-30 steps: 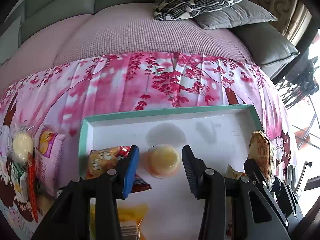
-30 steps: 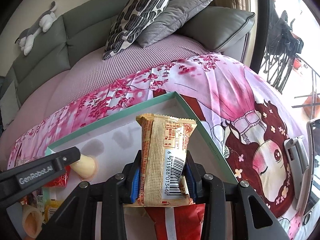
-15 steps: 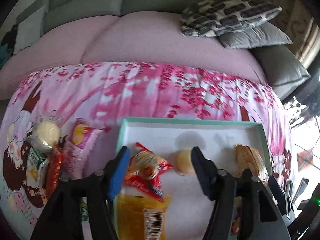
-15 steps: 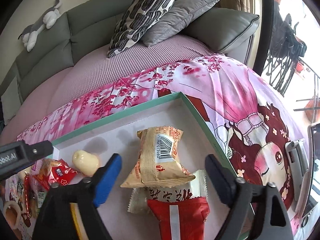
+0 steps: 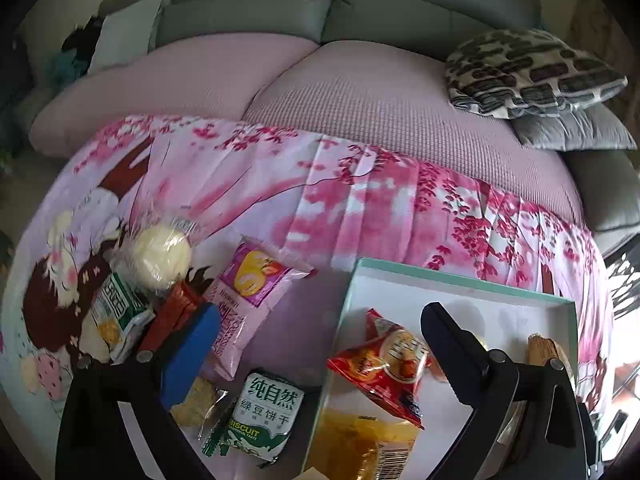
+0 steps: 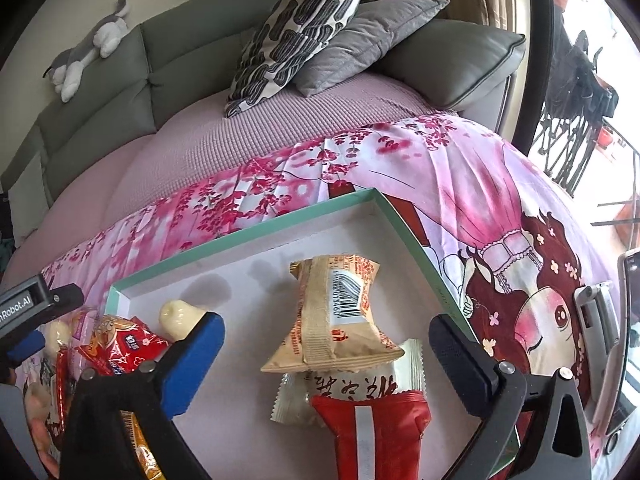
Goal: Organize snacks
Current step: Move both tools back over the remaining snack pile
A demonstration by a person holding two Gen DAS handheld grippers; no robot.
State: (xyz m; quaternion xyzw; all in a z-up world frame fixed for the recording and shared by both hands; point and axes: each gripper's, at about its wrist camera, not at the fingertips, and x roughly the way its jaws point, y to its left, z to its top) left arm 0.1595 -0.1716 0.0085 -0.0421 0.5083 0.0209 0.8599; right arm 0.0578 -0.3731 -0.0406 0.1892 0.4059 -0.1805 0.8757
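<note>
A white tray with a teal rim (image 5: 460, 280) (image 6: 256, 228) lies on the pink blanket. In it are a red packet (image 5: 384, 364) (image 6: 120, 344), a yellow packet (image 5: 360, 444), a pale jelly cup (image 6: 176, 316), a tan biscuit pack (image 6: 332, 316) and a red-and-white packet (image 6: 368, 412). My left gripper (image 5: 320, 332) is open and empty, over the tray's left edge. Left of the tray lie loose snacks: a pink packet (image 5: 248, 300), a green biscuit pack (image 5: 264, 416), a wrapped bun (image 5: 160, 256). My right gripper (image 6: 326, 344) is open around the tan pack.
The blanket covers a grey sofa with patterned and grey cushions (image 6: 304, 28). A toy cat (image 6: 88, 48) lies on the backrest. A phone on a metal stand (image 6: 600, 320) sits right of the tray. More wrapped snacks (image 5: 116, 312) lie at far left.
My right gripper opened and let the tan biscuit pack down in the tray, then backed off. My left gripper swung left from the jelly cup toward the loose snacks.
</note>
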